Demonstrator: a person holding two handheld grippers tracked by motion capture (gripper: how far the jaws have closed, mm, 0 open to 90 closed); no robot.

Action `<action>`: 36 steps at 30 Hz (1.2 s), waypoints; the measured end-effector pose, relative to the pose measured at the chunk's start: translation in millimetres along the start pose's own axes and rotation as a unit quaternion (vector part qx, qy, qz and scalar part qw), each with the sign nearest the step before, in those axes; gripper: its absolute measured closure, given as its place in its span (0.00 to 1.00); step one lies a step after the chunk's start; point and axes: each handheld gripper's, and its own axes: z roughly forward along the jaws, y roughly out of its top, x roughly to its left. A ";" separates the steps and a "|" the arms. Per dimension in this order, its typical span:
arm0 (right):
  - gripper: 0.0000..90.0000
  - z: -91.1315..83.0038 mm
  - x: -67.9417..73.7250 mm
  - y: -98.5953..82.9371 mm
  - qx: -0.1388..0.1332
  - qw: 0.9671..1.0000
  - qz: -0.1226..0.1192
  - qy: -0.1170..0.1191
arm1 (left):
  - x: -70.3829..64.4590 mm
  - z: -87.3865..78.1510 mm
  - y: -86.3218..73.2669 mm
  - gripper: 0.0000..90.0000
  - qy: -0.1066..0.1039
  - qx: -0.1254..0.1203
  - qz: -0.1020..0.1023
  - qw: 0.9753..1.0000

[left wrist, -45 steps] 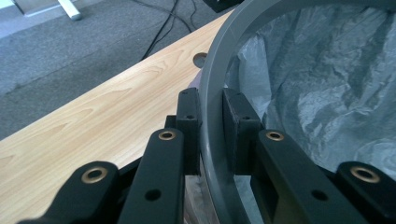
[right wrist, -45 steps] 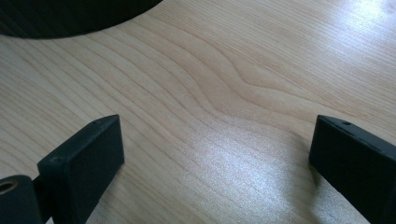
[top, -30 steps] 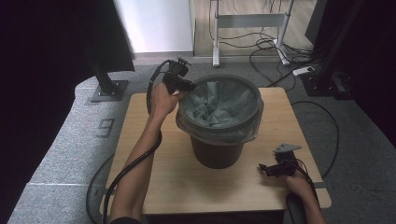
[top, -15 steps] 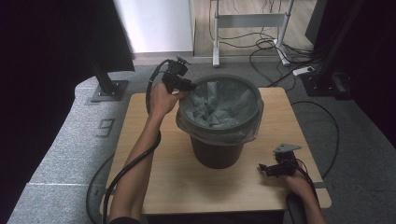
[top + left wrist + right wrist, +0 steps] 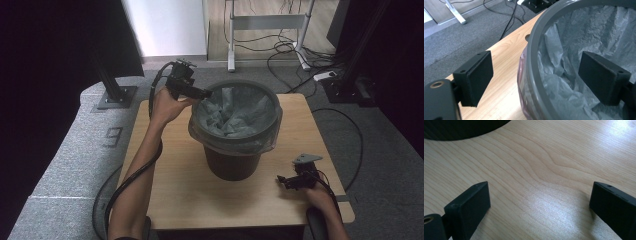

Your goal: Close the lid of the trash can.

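A dark grey bin (image 5: 234, 159) stands in the middle of the wooden table (image 5: 170, 185), lined with a crinkled grey-white plastic bag (image 5: 235, 114) folded over its rim (image 5: 534, 57). My left gripper (image 5: 202, 93) is at the bin's far-left rim, open. In the left gripper view it (image 5: 536, 77) straddles the rim, one jaw outside, the other inside over the bag (image 5: 584, 32). My right gripper (image 5: 281, 180) rests low over the table near the front right corner, open, nothing between its jaws. In the right gripper view it (image 5: 539, 207) looks at bare wood, with the bin's dark base (image 5: 461, 128) ahead.
Cables (image 5: 295, 50) run over the grey carpet behind the table. A metal stand (image 5: 267, 22) is at the back, a black post base (image 5: 117, 95) at the left, and dark equipment (image 5: 355, 85) at the right. A cable hole (image 5: 527, 37) pierces the tabletop by the bin.
My left gripper has edged slightly toward the bin's rim. The right gripper has not moved.
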 end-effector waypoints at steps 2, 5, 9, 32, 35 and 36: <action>0.03 0.0 0.0 0.0 0.000 1.000 0.000 0.000 | -0.4 -3.0 -3.6 0.03 -0.001 0.007 0.013 1.000; 0.03 0.0 0.0 0.0 0.000 1.000 0.000 0.000 | 0.2 -7.9 -7.9 0.00 0.001 0.006 0.017 1.000; 0.03 0.0 0.0 0.0 0.000 1.000 0.000 0.000 | 2.3 -15.6 -12.8 0.00 -0.003 -0.006 0.015 1.000; 0.03 -0.1 0.0 0.0 0.001 1.000 0.000 0.000 | 25.1 -63.9 -79.3 0.00 0.009 -0.049 0.002 0.999; 0.03 -0.1 0.0 0.1 0.001 1.000 0.000 -0.001 | 30.2 -67.1 -92.8 0.00 0.011 -0.050 -0.007 0.999; 0.03 -0.1 0.0 0.1 0.001 1.000 0.000 0.000 | 31.8 -68.0 -97.6 0.00 0.012 -0.051 -0.011 0.999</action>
